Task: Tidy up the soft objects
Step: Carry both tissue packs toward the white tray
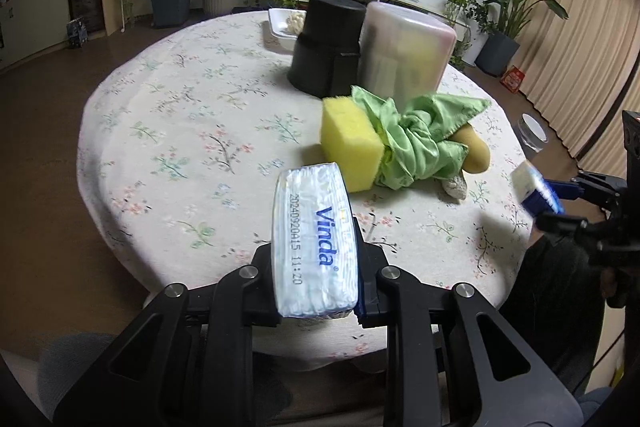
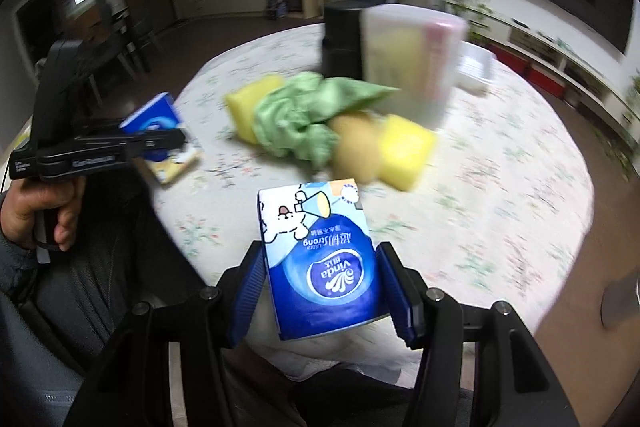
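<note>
Both hands loaded. The left gripper [image 1: 316, 291] is clenched on a tissue pack [image 1: 312, 243], gripped across its short width, long axis running straight out ahead along the fingers; the narrow side with the date stamp faces up. The right gripper [image 2: 324, 291] carries a second tissue pack [image 2: 320, 259], blue printed face up, long axis likewise pointing forward. Its fingers [image 2: 248, 291] flank the pack's near end; the left pad looks a shade off the wrapper, so a firm clamp is likely but I cannot be sure of it.

Both packs hang over the near edge of the round worktop [image 1: 168, 131], above the flowered cloth, not resting on it.

Ahead of both, mid-worktop, lies the loose heap: a yellow sponge [image 1: 352, 143] nearest the left gripper, a crumpled green cloth [image 1: 416, 143] pressed against it, a tan rounded soft thing [image 1: 476, 151] beyond the cloth. The right wrist view shows another yellow sponge [image 2: 404, 151] on the right side of the heap. Behind the heap stand a black container [image 1: 324, 47] and a translucent lidded bin [image 1: 404, 51], touching each other.

Judgement: the bin is the probable destination. It lies straight beyond the heap from both hands; the right gripper appears the nearer. Either pack must pass over the heap to reach it. Right view is motion-blurred.
</note>
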Demonstrator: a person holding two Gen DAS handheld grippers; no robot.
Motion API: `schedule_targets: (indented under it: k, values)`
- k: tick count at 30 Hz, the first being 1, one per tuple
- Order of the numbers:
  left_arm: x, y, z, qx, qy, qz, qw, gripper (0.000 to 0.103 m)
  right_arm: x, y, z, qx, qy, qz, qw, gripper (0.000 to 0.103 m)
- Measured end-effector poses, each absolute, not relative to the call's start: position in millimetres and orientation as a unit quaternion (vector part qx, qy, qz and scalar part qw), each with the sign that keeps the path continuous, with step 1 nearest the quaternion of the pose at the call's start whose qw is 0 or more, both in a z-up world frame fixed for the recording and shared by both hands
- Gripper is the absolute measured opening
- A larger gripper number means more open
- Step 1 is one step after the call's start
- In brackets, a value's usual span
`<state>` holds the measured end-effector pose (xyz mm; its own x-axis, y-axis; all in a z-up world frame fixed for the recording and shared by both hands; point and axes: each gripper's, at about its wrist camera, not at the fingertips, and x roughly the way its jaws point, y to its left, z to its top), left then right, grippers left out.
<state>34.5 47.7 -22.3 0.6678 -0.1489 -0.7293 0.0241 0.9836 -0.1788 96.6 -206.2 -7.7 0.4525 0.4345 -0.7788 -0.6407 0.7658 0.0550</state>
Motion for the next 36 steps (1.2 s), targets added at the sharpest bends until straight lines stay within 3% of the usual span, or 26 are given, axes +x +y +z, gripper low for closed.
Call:
schedule_targets:
  k: [12,25,30,36]
  values:
    - [81,145,7,-0.075,0.397,0.022,0.914,0.022,162,-320,12,-0.067,0.422,0.179,0.886,0.058]
    - [218,295,61,-0.043,0.396,0.151,0.905,0.022,300,-516,60,0.014,0.422,-0.026,0.906,0.058]
    - [280,302,89,-0.025,0.387,0.160,0.908,0.022,369,-555,101,0.035,0.400,-0.079,0.912,0.058]
    - [362,258,111,0.002,0.378,0.104,0.920,0.022,448,-532,134,0.028,0.377,-0.082,0.922,0.058]
